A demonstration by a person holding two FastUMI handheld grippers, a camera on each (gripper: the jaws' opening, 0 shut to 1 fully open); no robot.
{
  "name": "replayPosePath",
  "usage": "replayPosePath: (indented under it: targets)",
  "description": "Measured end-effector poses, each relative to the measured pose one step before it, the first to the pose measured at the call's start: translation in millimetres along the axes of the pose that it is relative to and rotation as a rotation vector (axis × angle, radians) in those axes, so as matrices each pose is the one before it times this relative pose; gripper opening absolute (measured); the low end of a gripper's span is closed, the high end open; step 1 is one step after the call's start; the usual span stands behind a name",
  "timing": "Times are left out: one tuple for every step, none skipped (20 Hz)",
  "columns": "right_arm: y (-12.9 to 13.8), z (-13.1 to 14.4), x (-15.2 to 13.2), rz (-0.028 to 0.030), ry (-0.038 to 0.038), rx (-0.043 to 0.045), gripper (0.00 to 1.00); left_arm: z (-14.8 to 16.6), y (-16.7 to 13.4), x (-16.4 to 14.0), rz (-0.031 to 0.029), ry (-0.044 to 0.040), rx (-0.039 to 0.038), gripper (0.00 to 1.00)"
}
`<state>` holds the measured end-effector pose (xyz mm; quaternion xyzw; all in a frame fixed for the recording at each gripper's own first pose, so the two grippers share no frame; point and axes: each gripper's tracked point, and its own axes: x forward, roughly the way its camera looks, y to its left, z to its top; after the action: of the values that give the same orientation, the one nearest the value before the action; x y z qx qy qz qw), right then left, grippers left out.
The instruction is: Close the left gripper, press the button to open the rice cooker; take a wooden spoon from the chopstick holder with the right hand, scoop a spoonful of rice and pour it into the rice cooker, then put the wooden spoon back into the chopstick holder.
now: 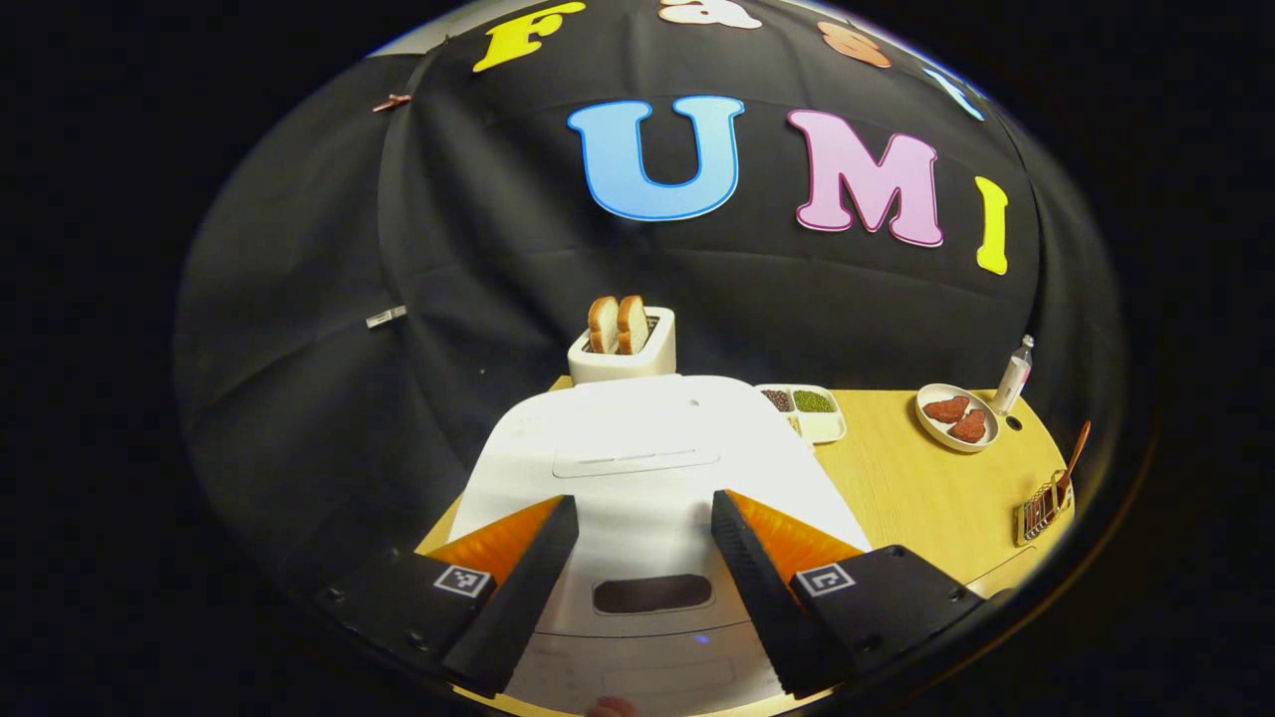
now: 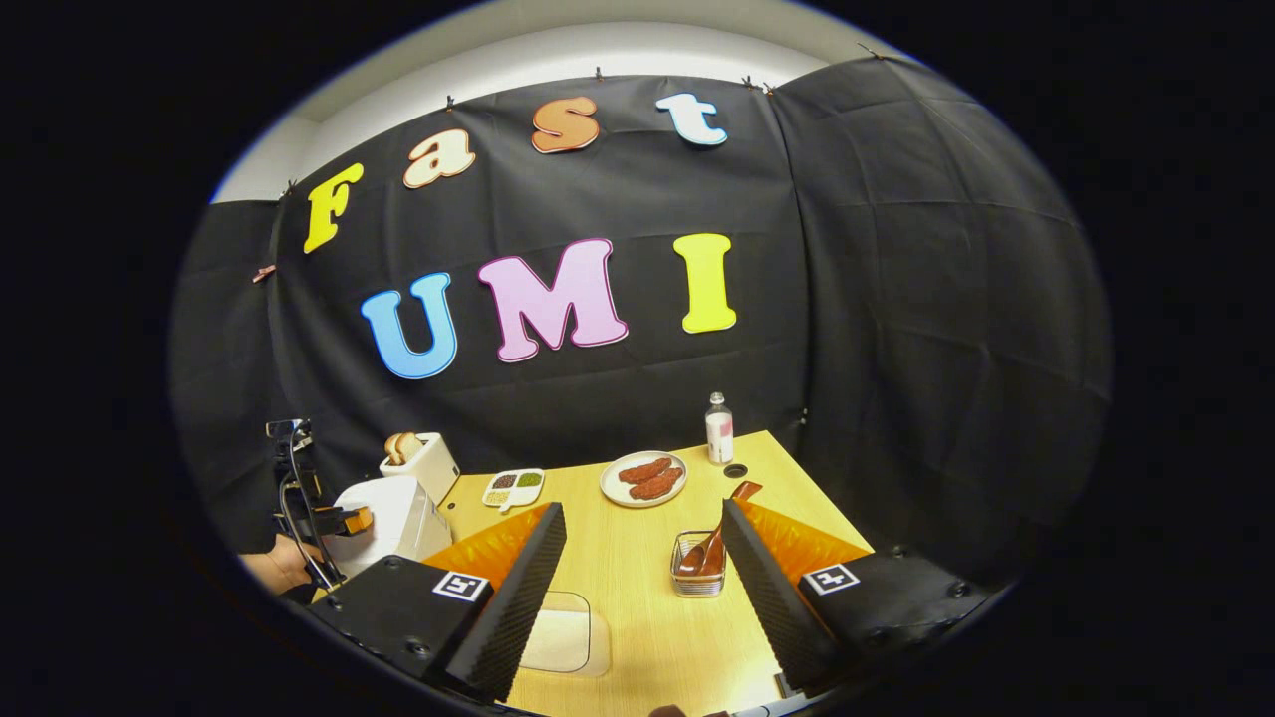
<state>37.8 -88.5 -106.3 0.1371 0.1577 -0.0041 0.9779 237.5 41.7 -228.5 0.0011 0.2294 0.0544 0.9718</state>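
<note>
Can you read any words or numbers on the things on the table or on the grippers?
No text is readable there.
Bottle label: too small to read.
Rice cooker front panel: faint marks, too blurred to read.
Left gripper and right gripper: square black-and-white patterns, no words.

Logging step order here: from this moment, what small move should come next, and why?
Probably closing the left gripper: its fingers stand open above the shut rice cooker, whose button lies between them, unpressed. The wooden spoon sits in the chopstick holder.
</note>
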Motion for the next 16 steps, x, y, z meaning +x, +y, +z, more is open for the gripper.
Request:
replayPosePath:
  targets:
    - [-0.20, 1.55, -1.26, -0.00139, -0.00480, 0.00546, 0.99, 8.37, 1.20, -4.61, 0.00477, -0.02442, 0.01138, 0.94]
    - [-0.80, 0.49, -1.26, -0.00137, -0.00381, 0.00471, 0.99, 8.36, -0.46, -6.20, -0.00045, -0.03127, 0.00650, 0.92]
    - [-0.30, 1.08, -0.63, -0.00200, -0.00636, 0.00274, 0.98, 9.88, -2.23, -8.48, -0.00520, -0.03396, 0.00204, 0.93]
    - [-0.23, 1.61, -1.74, -0.00120, -0.00444, 0.00088, 0.99, 9.39, -3.89, -10.88, -0.01073, -0.03244, -0.00072, 0.93]
    - [-0.03, 2.08, -0.98, -0.00034, -0.00694, -0.00134, 0.98, 10.40, -3.83, -10.84, -0.01267, -0.03139, -0.00147, 0.92]
    - [0.47, 2.09, -1.62, -0.00034, -0.00784, -0.00509, 0.98, 7.95, 3.24, -8.84, -0.01184, -0.03025, -0.00079, 0.92]
    - [-0.60, 2.20, -0.19, -0.00124, -0.00942, -0.00891, 0.98, 9.49, -3.49, -11.03, -0.01367, -0.02917, -0.00241, 0.93]
    - [-0.42, 0.78, -0.43, -0.00197, -0.00739, -0.01016, 0.98, 10.20, -4.38, -12.75, -0.01370, -0.02881, 0.00108, 0.93]
    - [-0.05, -0.24, 0.12, -0.00045, -0.00307, -0.01055, 0.98, 11.07, -2.42, -12.67, -0.01007, -0.02999, 0.00308, 0.93]
    - [-0.25, 0.26, -0.27, -0.00248, -0.00320, -0.00965, 0.98, 12.04, -8.11, -15.46, -0.00714, -0.02689, 0.00174, 0.93]
    - [0.67, 0.46, -0.22, 0.00044, -0.00400, -0.00807, 0.98, 10.03, -0.98, -12.18, -0.00667, -0.02465, -0.00296, 0.94]
    - [0.99, 1.56, -0.66, 0.00065, -0.00528, -0.00734, 0.98, 9.29, -2.09, -11.81, -0.01156, -0.02343, -0.00614, 0.93]
    - [1.29, 2.07, -0.40, 0.00171, -0.00672, -0.00685, 0.98, 8.56, -1.45, -11.68, -0.00671, -0.01985, -0.00548, 0.93]
    - [1.88, 2.31, -0.69, 0.00214, -0.00811, -0.00895, 0.98, 8.91, -0.31, -10.82, -0.00667, -0.01911, -0.00515, 0.93]
    - [1.73, 3.03, -0.16, 0.00127, -0.00997, -0.01102, 0.98, 8.25, -1.10, -10.46, -0.00636, -0.01917, -0.00461, 0.93]
    - [2.06, 2.77, -0.41, 0.00152, -0.01064, -0.01048, 0.98, 8.57, -1.94, -8.15, -0.01030, -0.01674, -0.00298, 0.93]
